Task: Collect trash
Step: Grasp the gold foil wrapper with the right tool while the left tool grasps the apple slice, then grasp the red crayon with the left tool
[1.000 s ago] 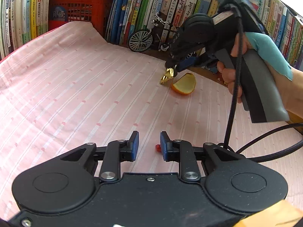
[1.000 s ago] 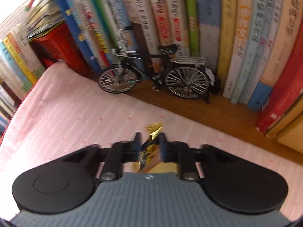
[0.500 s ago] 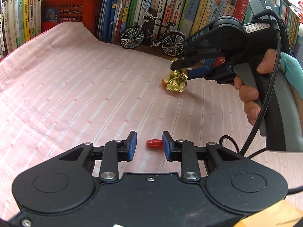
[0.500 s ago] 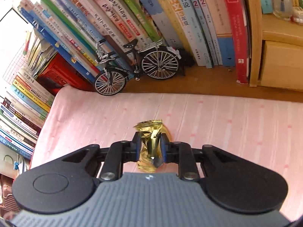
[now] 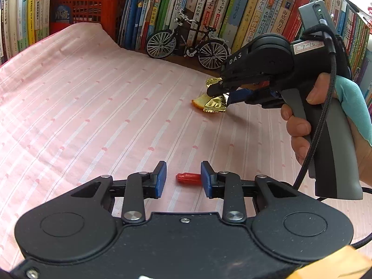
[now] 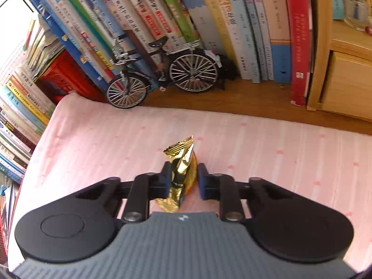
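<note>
A crumpled gold foil wrapper (image 6: 182,169) is pinched in my right gripper (image 6: 182,179), which is shut on it. In the left wrist view this wrapper (image 5: 215,105) hangs from the right gripper (image 5: 219,95) just above the pink striped cloth (image 5: 93,107). It partly covers an orange fruit slice (image 5: 197,101). A hand (image 5: 300,127) with a teal sleeve holds that gripper. My left gripper (image 5: 183,176) is open low over the cloth. A small red piece (image 5: 188,178) lies between its blue pads, close to the right pad.
A black model bicycle (image 5: 187,46) (image 6: 160,76) stands on the wooden ledge (image 6: 232,97) behind the cloth, before a row of upright books (image 5: 232,4). A red crate (image 5: 79,9) sits far left. A wooden box (image 6: 344,86) stands far right. A black cable (image 5: 311,144) hangs by the hand.
The right gripper has carried the gold wrapper from high above the cloth down to just over the orange slice. The red piece now shows more fully between my left fingers.
</note>
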Demonstrator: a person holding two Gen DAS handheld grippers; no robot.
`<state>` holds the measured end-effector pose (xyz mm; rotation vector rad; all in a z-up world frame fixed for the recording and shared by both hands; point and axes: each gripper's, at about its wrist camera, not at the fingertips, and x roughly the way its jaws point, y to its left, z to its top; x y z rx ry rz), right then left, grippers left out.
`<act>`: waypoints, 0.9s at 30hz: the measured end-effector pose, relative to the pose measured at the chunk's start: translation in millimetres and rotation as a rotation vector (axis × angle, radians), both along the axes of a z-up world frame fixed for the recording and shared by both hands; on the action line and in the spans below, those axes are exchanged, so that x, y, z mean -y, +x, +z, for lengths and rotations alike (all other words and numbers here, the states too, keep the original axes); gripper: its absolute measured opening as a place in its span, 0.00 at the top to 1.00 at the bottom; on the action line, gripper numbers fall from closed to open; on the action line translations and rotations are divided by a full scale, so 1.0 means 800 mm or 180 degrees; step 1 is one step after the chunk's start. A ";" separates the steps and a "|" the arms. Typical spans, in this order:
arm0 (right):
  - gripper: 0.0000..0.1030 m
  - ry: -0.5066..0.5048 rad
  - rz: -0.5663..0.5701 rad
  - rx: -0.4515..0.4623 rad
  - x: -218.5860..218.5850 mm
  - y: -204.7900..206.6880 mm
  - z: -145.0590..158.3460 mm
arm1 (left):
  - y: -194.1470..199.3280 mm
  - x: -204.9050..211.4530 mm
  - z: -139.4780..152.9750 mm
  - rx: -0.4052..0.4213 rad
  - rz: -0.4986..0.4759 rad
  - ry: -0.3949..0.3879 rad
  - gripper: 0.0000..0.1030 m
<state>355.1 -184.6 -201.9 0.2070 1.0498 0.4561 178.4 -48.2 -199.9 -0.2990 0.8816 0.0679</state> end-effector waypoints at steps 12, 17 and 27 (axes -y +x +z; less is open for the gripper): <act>0.79 0.0102 -0.0171 0.0134 0.046 -0.030 0.045 | 0.011 0.028 0.003 -0.0190 -0.0295 0.0158 0.44; 0.78 0.0053 -0.0212 0.0146 0.067 -0.045 0.049 | 0.018 0.044 0.002 -0.0218 -0.0288 0.0329 0.54; 0.78 0.0071 -0.0273 0.0151 0.084 -0.067 0.055 | 0.007 0.049 0.031 -0.0124 -0.0332 0.0280 0.60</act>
